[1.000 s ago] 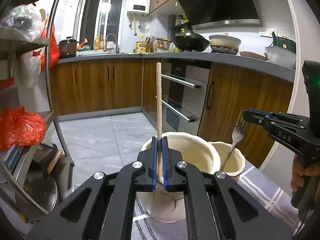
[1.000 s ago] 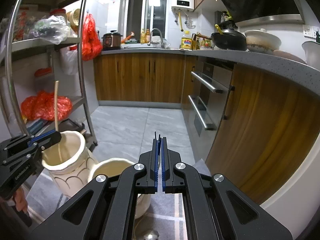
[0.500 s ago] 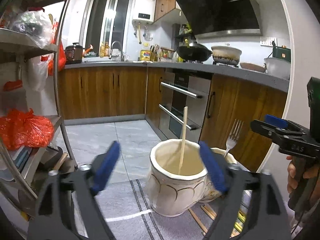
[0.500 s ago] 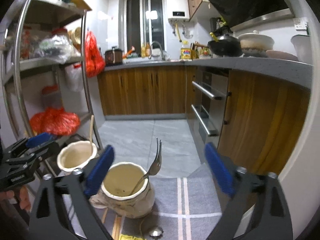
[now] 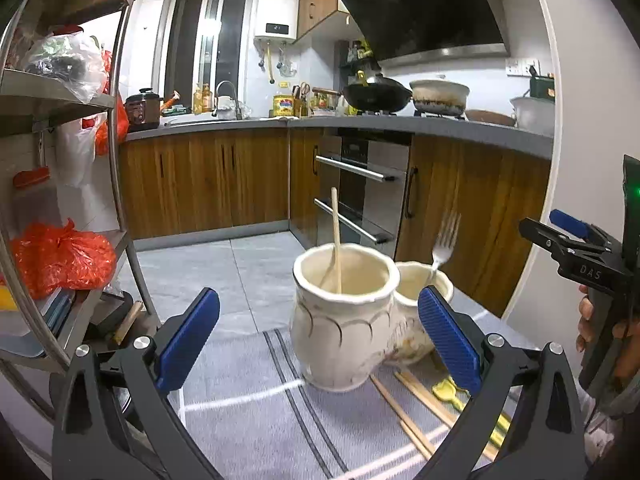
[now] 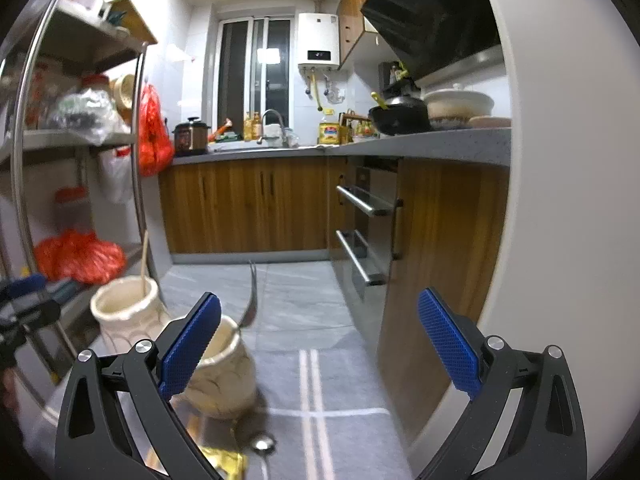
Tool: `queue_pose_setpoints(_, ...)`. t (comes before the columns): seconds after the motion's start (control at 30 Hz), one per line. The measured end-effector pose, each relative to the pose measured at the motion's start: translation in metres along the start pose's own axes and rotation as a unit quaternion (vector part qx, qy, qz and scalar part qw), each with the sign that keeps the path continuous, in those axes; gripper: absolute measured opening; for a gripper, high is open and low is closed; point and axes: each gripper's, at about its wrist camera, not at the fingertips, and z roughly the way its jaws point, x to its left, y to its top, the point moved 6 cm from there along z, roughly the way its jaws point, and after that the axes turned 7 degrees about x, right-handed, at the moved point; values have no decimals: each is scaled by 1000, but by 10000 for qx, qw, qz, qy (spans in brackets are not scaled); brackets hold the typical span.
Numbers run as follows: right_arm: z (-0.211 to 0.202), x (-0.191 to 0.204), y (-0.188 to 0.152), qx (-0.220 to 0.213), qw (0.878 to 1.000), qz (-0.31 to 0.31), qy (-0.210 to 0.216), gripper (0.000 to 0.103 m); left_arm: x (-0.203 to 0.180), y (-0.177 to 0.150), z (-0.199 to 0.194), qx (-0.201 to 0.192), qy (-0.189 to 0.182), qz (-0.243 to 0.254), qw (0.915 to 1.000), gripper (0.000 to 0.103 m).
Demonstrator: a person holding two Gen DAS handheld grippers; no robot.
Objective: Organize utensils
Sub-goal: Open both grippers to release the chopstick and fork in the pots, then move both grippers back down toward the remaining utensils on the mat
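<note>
Left gripper [image 5: 319, 334]: black two-finger tongs with blue ribbed pads [image 5: 188, 334], jaws spread wide, having just opened; nothing pressed between the pads. The tall cream ceramic jar with scalloped lines [image 5: 343, 322] sits in the gap beyond the tips, not touched by either pad. A pale wooden chopstick [image 5: 336, 240] stands in that jar, leaning slightly, free of the tongs.

Right gripper [image 6: 319, 344]: same black tongs, blue pads [image 6: 448, 344], jaws wide; opened earlier in the second and steady since, nothing between them. The left pad overlaps the smaller cream ceramic jar [image 6: 224, 376] in the right wrist view; contact cannot be told. A silver metal fork [image 6: 249, 300] stands tines up in that smaller jar, blurred, not held.

In the left wrist view the smaller jar is just behind and touching the tall jar, fork leaning out to the right. Both jars stand on a grey striped mat [image 5: 256, 420]. Loose wooden chopsticks [image 5: 416, 412] and a yellow plastic utensil [image 5: 452, 394] lie on the mat beside the jars, near the left gripper's right pad. A silver spoon bowl [image 6: 262, 445] lies on the mat in front of the smaller jar. A person's hand [image 5: 592, 320] grips the right gripper's handle at the frame's right edge.
</note>
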Motion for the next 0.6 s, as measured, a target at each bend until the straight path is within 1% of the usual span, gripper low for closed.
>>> queue_pose_setpoints(0.2, -3, -7, -24, 181, 9998, 7, 62, 98, -4, -23, 4, 299, -43, 21, 9995, 98)
queue_pose_setpoints(0.37, 0, -10, -43, 521, 9984, 158, 174, 98, -10, -43, 5, 542, -84, 107, 9984, 98)
queue_pose_setpoints(0.5, 4, -14, -56, 836, 9947, 381, 451, 98, -19, -57, 6, 743, -220, 132, 9969, 98)
queue_pose_setpoints(0.6, 4, -15, -64, 984, 9927, 401, 572, 98, -23, -69, 9, 963, -315, 83, 9948, 98)
